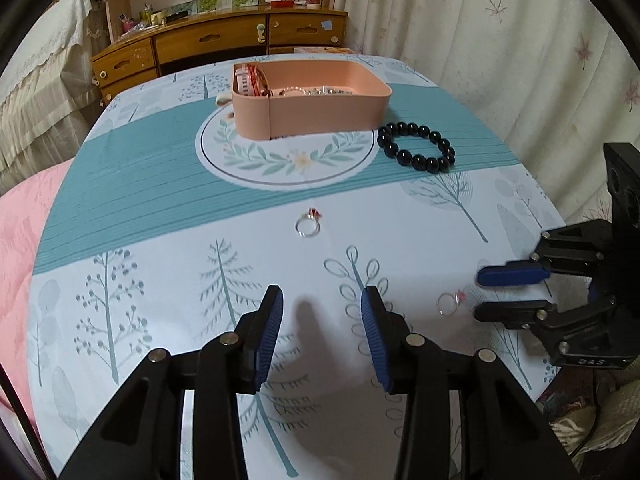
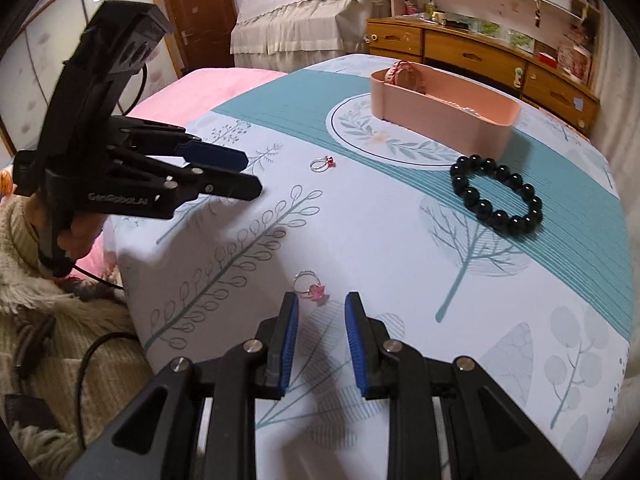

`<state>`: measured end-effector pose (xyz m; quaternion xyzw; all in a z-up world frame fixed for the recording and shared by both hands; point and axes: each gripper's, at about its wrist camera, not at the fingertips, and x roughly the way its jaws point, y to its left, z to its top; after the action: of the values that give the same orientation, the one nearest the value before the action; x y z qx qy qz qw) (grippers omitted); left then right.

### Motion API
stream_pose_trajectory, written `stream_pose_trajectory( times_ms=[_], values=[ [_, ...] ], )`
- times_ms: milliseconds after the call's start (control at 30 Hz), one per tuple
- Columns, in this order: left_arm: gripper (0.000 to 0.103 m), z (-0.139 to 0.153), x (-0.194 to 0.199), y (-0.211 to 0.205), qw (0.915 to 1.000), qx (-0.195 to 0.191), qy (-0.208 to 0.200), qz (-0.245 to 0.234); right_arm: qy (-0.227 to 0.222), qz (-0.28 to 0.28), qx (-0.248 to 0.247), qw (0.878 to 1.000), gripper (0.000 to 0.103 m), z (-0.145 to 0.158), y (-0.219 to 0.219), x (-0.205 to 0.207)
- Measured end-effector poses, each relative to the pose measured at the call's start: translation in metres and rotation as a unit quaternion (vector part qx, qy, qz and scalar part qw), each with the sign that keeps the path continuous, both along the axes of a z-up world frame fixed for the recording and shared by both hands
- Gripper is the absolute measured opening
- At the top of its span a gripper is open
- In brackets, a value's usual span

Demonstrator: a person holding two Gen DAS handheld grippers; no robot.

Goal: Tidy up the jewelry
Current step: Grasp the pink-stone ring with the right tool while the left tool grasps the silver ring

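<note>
Lying just ahead of the right gripper [image 2: 321, 309]'s empty, parted fingers: a pink-stoned ring [image 2: 310, 286].

Black grippers, blue-padded fingers [image 1: 268, 344], cream fuzzy sleeve [image 2: 44, 320]

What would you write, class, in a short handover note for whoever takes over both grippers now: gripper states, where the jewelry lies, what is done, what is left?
Left gripper: open, empty, above the tablecloth, short of the red-stone ring.
Right gripper: open, empty, fingertips just short of the pink-stone ring.
Black bead bracelet: on the cloth beside the pink box, apart from it.
Done: some jewelry already lies in the box.
Left: both rings and the bracelet still need boxing.
</note>
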<state>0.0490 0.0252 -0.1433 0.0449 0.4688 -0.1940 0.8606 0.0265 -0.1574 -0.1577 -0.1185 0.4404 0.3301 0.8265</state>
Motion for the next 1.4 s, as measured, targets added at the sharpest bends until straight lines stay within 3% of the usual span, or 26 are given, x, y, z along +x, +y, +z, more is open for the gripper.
stream_pose_trajectory(
  times_ms=[267, 433, 967, 1400],
  values=[
    [0.039, -0.005, -0.001, 0.001, 1.0000, -0.001, 0.008, 0.004, -0.030, 0.007, -0.012, 0.999, 0.024, -0.006, 0.010, 0.000],
    [0.039, -0.007, 0.000, 0.000, 0.9999, -0.002, 0.011, 0.002, -0.052, 0.000, -0.029, 0.998, 0.010, -0.007, 0.018, -0.002],
    [0.039, -0.012, 0.009, -0.001, 0.9999, 0.001, 0.013, 0.004, -0.061, -0.037, -0.035, 0.997, 0.010, -0.007, 0.019, 0.007],
    [0.039, -0.015, 0.060, -0.006, 0.9999, 0.016, -0.004, -0.005, -0.043, -0.074, -0.012, 0.996, 0.010, -0.006, 0.013, 0.021]
  ],
)
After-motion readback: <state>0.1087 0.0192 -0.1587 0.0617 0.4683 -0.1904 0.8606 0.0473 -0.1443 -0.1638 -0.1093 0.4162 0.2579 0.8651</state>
